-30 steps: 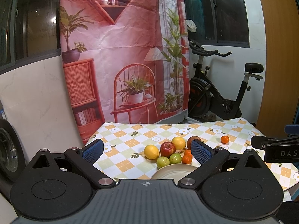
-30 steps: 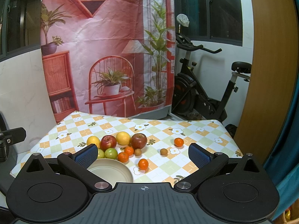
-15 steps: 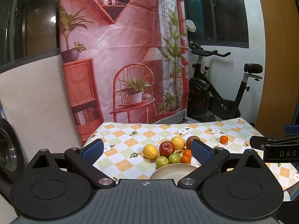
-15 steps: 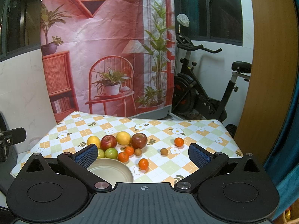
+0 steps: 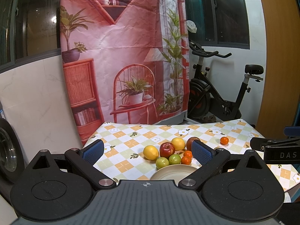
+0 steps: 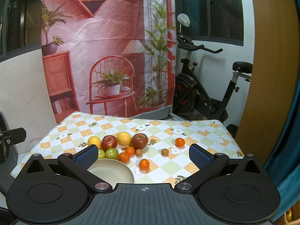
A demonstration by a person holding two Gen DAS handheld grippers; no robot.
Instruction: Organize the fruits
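Note:
Fruit lies on a checkered tablecloth (image 6: 196, 131): a lemon (image 5: 151, 152), a red apple (image 5: 167, 149), a yellow orange (image 5: 178, 143), a dark red apple (image 6: 139, 141), two green apples (image 6: 112, 153), several small tangerines (image 6: 144, 164) and two small brown fruits (image 6: 164, 151). A cream bowl (image 6: 112, 172) stands empty at the near edge, also in the left wrist view (image 5: 174, 172). My left gripper (image 5: 148, 152) is open and empty, held back from the fruit. My right gripper (image 6: 143, 155) is open and empty, above the near edge.
A printed red backdrop (image 5: 123, 56) hangs behind the table. An exercise bike (image 6: 206, 93) stands at the back right beside a wooden panel (image 6: 271, 75). A washing machine drum (image 5: 7, 150) is at the left. The right gripper's body shows in the left wrist view (image 5: 277, 151).
The left wrist view has shifted slightly, so the fruit sits a little further left in it. The right gripper and the fruit have not moved.

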